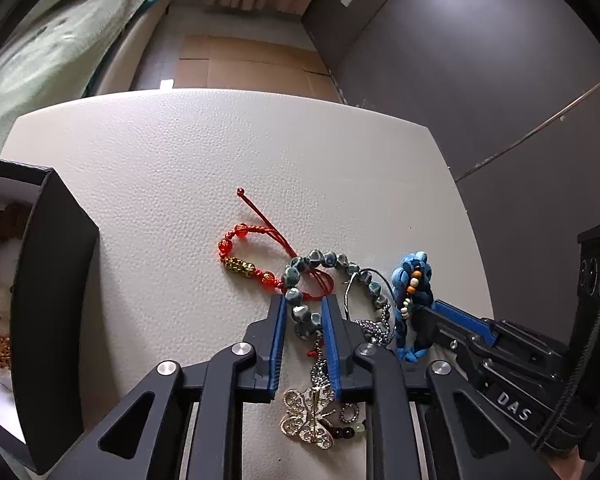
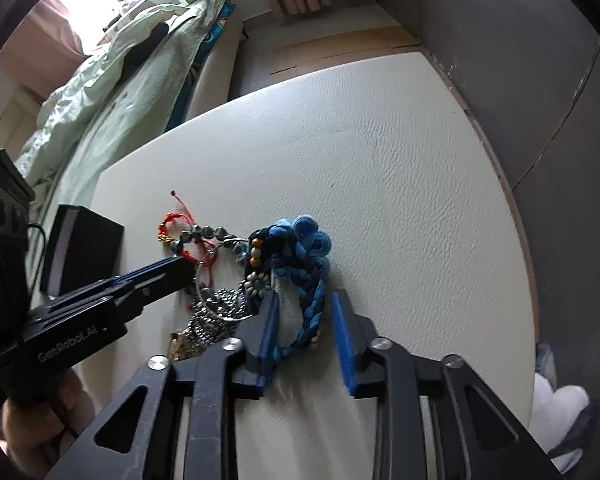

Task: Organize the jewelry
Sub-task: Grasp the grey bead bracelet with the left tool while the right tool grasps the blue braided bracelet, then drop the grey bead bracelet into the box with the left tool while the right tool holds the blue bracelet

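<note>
A pile of jewelry lies at lower centre of a cream textured leather tabletop (image 1: 180, 160). The left gripper (image 1: 303, 304), jaws apart, straddles a grey-green chunky bead bracelet (image 1: 300, 276) without pinching it. A red cord bracelet with red and gold beads (image 1: 240, 256) lies just left of it, and a gold filigree butterfly pendant (image 1: 310, 420) below. The right gripper (image 2: 306, 300), also spread, straddles a blue braided yarn bracelet (image 2: 304, 248). A black open box (image 1: 48, 280) stands at left.
</note>
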{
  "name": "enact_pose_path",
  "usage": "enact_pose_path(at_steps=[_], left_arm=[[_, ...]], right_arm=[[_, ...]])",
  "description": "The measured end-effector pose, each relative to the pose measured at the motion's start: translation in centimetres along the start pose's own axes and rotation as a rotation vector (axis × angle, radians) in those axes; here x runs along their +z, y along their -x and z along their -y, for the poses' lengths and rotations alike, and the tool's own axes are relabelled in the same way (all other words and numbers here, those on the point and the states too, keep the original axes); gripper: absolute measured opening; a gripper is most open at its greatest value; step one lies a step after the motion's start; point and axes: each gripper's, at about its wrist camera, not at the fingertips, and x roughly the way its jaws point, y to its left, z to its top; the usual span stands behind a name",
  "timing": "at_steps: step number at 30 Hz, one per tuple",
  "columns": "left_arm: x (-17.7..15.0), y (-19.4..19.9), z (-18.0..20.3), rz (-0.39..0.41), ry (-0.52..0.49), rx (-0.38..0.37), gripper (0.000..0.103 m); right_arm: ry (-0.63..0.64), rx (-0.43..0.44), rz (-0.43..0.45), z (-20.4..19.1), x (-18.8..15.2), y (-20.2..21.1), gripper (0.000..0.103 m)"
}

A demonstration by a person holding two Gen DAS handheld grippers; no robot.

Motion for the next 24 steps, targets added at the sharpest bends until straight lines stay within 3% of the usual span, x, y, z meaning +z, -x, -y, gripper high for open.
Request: enact_pose_path(at_steps=[2, 5, 9, 16, 24], left_arm=[[-0.2, 0.2, 0.0, 0.001, 0.003, 0.001, 0.009], [-0.1, 1.1, 0.0, 0.018, 0.009, -0.025, 0.009], [-0.1, 3.5, 0.4, 0.082, -0.005, -0.050, 0.009], [0.0, 6.4, 0.9, 0.124, -0.033, -0.073, 0.009], [0.8, 10.7, 2.1, 0.189, -0.091, -0.064, 0.009]], right_arm=[[0.021, -0.035, 0.001, -0.1, 0.0, 0.0, 0.010], [0.013, -0.014, -0.002, 0.3, -0.1, 0.3, 0.007], [0.007, 0.059, 0.084, 0.4, -0.2, 3.1, 0.006], [0.012, 0.153, 0.201, 0.1, -0.9, 6.8, 0.006], [0.038, 0.208, 0.272, -1.3, -0.8, 8.0, 0.006]])
